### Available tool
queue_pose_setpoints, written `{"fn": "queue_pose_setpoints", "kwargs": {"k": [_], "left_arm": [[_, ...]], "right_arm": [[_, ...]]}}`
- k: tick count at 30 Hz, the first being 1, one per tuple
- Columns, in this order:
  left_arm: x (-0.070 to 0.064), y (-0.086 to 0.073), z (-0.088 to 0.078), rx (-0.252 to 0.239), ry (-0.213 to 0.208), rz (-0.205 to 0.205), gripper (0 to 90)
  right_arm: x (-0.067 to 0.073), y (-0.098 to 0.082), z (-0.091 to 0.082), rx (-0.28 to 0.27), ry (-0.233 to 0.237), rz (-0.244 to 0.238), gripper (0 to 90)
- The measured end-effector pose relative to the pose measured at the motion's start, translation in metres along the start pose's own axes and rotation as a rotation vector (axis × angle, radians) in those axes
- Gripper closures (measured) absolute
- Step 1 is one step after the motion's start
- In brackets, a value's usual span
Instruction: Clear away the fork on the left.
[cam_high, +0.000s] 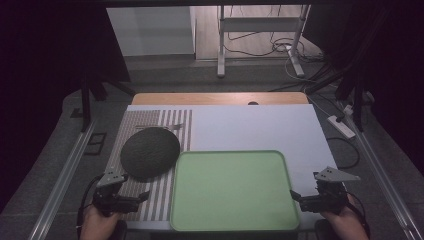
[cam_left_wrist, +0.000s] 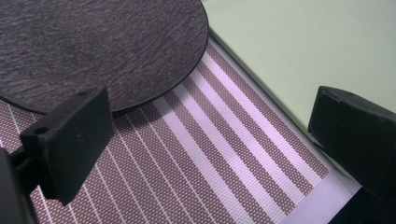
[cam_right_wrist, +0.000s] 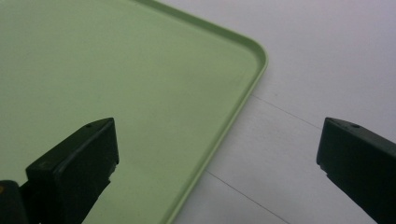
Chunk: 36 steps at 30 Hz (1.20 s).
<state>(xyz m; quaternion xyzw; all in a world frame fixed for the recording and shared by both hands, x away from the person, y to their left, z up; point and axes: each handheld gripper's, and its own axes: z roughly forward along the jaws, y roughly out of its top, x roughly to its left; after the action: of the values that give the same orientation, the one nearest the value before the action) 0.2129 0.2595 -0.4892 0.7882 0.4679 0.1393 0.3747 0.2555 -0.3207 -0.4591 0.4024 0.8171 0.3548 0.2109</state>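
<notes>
Table surface: a pale grey-white sheet (cam_high: 260, 127) covers most of the top, with a strip of bare wood (cam_high: 220, 98) at the far edge. On the left lies a brown-and-white striped placemat (cam_high: 165, 125). A dark round mat (cam_high: 149, 152) with a rough woven look rests on the striped placemat, its right edge close to the green tray (cam_high: 230, 220). The tray sits at the near middle of the table, shallow, with rounded corners and a raised rim.

Left gripper (cam_high: 134, 199): held low at the near left corner over the placemat, jaws spread wide, nothing between them. In the left gripper view the striped weave lies between the jaws, the round mat just ahead to the left, the tray's edge to the right.

Right gripper (cam_high: 301, 198): at the near right, just beside the tray's right rim, jaws wide apart and holding nothing. In the right gripper view the tray's rounded corner (cam_right_wrist: 254, 46) sits ahead between them, over the pale sheet.

Room: dim. Dark drapes on both sides. Grey floor beyond the table, a white metal frame (cam_high: 260, 30) with loose cables at its feet, a power strip (cam_high: 341, 126) on the floor to the right. Metal rails (cam_high: 65, 175) run along both sides of the table.
</notes>
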Motion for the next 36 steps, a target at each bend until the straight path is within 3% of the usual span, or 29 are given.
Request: {"fn": "queue_pose_setpoints", "kwargs": {"k": [22, 36], "left_arm": [[0.005, 0.007, 0.004, 0.009, -0.025, -0.009, 0.0], [0.018, 0.019, 0.015, 0.019, -0.025, -0.011, 0.0]], "right_arm": [[0.002, 0.0, 0.001, 0.005, 0.015, -0.025, 0.0], [0.003, 0.0, 0.002, 0.013, 0.022, -0.041, 0.0]]}}
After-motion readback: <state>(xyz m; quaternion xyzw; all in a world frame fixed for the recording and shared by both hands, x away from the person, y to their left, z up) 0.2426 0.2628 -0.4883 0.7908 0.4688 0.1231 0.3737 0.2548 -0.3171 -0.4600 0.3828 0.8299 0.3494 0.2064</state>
